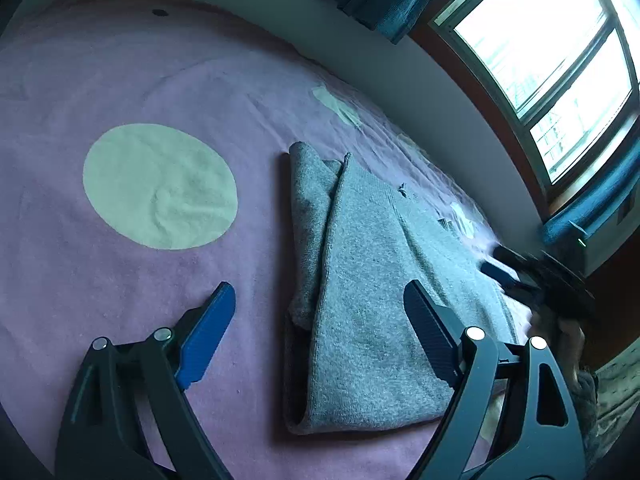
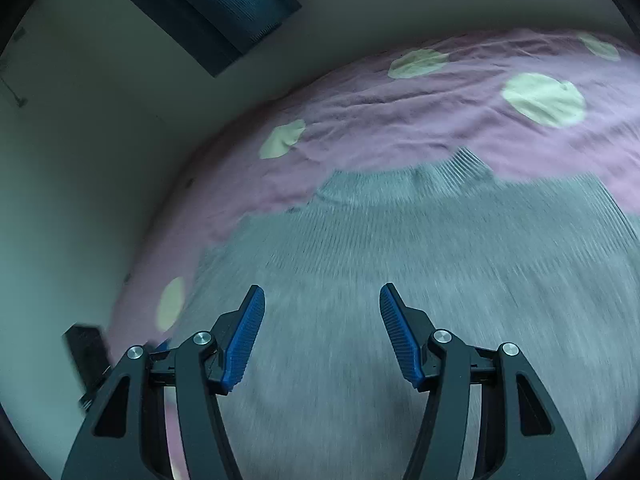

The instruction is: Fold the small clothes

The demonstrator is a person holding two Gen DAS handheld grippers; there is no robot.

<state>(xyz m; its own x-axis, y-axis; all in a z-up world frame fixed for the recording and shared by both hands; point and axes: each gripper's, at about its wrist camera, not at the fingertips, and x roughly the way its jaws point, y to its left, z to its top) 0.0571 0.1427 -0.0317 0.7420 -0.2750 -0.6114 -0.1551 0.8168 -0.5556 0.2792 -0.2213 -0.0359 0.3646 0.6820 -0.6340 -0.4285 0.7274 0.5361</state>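
Hovering unclenched, empty: left gripper [image 1: 320, 304], right gripper [image 2: 322, 300] over folded grey knitted garment [image 1: 360, 280]. Risk: snagging upper layer at 12 o'clock, undoing fold.

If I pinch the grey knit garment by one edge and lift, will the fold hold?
Probably not. The grey knit garment lies in soft, loose layers with a draped flap at its far end, so it looks floppy and would likely unfold. Its fuzzy knit should grip well. Pushed across the pink blanket, it would likely bunch rather than slide.

Motion blur is smearing the grey knit garment [image 2: 400, 280] lying under the right gripper [image 2: 322, 334], hiding its folds.
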